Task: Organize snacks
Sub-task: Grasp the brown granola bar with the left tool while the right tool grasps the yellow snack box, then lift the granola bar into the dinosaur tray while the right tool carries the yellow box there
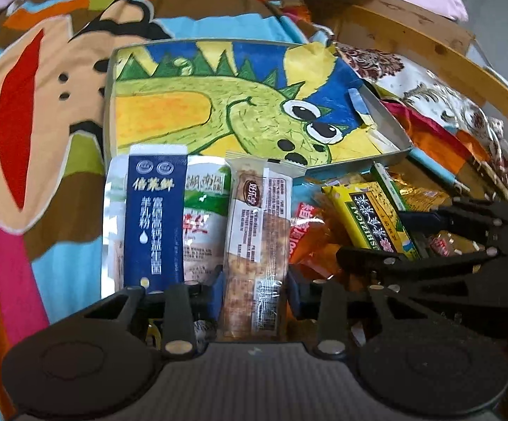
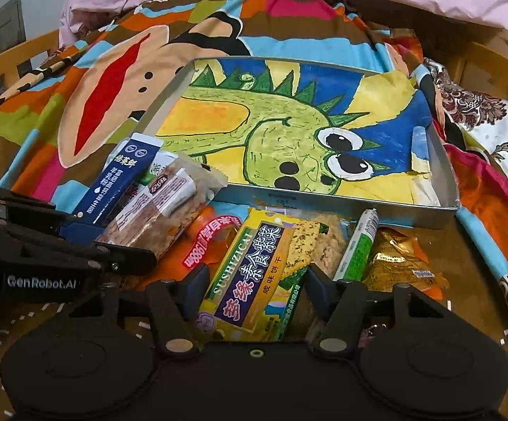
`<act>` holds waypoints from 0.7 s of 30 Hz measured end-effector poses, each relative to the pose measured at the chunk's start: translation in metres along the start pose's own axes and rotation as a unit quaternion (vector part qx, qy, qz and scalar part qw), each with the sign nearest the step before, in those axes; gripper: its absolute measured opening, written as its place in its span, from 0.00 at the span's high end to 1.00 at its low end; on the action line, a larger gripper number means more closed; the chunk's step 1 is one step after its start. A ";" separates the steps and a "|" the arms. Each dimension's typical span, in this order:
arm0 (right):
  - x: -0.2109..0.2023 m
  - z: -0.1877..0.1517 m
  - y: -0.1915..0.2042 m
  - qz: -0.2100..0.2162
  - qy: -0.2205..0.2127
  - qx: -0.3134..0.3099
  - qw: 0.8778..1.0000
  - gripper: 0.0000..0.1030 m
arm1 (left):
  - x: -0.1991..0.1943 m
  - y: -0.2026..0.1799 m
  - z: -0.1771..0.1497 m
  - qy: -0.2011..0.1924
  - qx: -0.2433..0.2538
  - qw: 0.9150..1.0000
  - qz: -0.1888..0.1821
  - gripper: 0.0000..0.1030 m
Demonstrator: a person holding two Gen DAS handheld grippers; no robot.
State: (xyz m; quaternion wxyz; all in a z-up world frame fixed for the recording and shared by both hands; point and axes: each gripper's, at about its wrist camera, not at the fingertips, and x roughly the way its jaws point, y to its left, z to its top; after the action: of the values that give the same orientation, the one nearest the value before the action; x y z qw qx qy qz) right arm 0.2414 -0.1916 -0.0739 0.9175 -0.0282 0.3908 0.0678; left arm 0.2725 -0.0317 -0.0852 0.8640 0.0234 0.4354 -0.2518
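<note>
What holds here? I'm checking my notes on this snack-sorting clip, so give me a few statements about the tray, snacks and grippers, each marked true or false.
1. The left gripper is shut on the clear-wrapped grain bar. True.
2. Snacks already lie in the dinosaur tray. False: no snack is in it.
3. The yellow cracker pack lies between the right gripper's fingers. True.
4. In the left wrist view, the blue sachet lies right of the grain bar. False: it lies left.
</note>
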 end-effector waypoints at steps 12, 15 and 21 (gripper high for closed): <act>-0.033 -0.007 0.000 -0.018 -0.041 -0.013 0.999 0.49 | -0.040 0.002 0.005 -0.057 -0.064 0.996 -0.024 0.62; -0.036 -0.007 0.001 -0.027 -0.055 -0.026 0.998 0.51 | -0.045 0.003 0.006 -0.071 -0.072 0.995 -0.024 0.62; -0.034 -0.008 0.008 -0.044 -0.068 -0.065 0.995 0.51 | -0.048 0.004 0.009 -0.093 -0.076 0.993 -0.022 0.62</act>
State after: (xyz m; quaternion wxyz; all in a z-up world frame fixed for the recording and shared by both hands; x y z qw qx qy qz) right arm 0.2110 -0.1877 -0.0548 0.9402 -0.1002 0.3210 0.0549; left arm 0.2573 -0.0105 -0.0434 0.8942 -0.0749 0.3718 -0.2379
